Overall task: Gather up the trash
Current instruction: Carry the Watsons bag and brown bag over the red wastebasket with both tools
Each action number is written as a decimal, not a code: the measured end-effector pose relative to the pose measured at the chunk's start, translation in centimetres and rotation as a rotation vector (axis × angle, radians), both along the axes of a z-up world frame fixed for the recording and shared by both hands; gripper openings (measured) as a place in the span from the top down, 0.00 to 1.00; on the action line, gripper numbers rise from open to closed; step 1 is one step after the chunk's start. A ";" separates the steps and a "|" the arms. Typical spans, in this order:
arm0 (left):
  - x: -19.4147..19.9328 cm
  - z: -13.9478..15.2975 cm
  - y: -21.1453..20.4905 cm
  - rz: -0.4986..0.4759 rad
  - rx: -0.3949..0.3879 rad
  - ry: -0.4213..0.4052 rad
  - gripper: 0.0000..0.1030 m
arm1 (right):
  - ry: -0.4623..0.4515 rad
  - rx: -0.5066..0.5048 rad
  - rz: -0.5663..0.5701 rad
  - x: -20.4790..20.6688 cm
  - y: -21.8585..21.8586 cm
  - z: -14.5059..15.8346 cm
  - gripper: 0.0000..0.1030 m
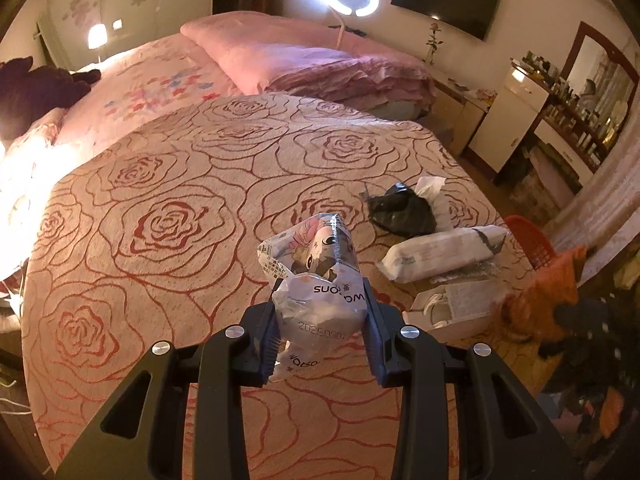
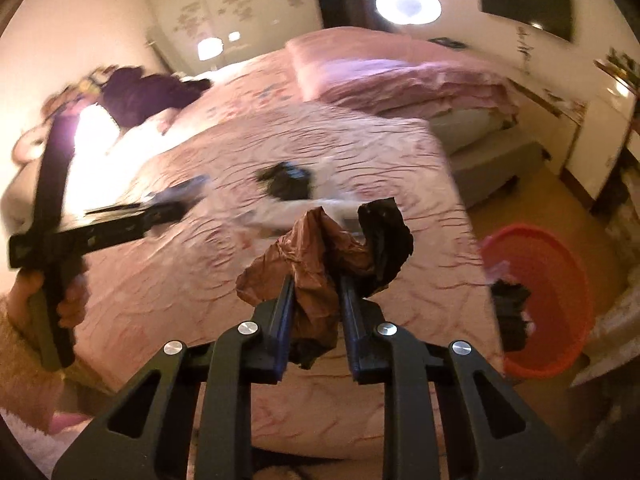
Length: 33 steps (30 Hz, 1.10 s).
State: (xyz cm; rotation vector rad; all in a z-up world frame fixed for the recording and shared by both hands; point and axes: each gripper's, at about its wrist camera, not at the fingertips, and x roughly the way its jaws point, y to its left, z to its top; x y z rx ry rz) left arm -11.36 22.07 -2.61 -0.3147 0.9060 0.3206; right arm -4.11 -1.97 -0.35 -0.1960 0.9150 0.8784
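Rose-patterned bedspread (image 1: 168, 184) lies under both claws. Left gripper (image 1: 320, 344) is clenched on a crinkly printed wrapper (image 1: 316, 280), with more trash (image 1: 440, 256) on the bed to its right. Right gripper (image 2: 316, 320) pinches a crumpled brown bag (image 2: 316, 264); the orange basket (image 2: 560, 280) stands to its right beside the bed.

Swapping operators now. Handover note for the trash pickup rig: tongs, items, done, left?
Left tongs: shut on a crumpled Watsons wrapper, held above the bed.
Right tongs: shut on a crumpled brown-and-black plastic bag; this view is motion-blurred.
Red basket stands on the floor right of the bed, some trash already in it.
On the bed, right side: black bag, white tissue, white rolled packet, flat white packaging.
Left: drop both held pieces in the basket, then collect those four.
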 end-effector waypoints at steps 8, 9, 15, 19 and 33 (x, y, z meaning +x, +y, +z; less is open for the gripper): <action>1.7 0.9 -1.9 -0.063 0.015 -0.023 0.67 | -0.017 -0.010 -0.126 3.1 -2.4 -0.5 0.79; 1.9 1.1 -2.2 -0.073 0.016 -0.028 0.67 | -0.016 -0.011 -0.132 3.2 -2.5 -0.6 0.79; 3.2 1.8 -3.3 -0.114 0.026 -0.046 0.67 | -0.022 -0.002 -0.162 3.9 -3.4 -0.5 0.79; 4.1 2.1 -4.5 -0.150 0.031 -0.053 0.67 | -0.017 -0.004 -0.176 4.3 -3.6 -0.7 0.79; 8.3 2.1 -9.4 -0.294 0.044 -0.050 0.67 | -0.036 0.001 -0.265 6.0 -6.0 -0.5 0.79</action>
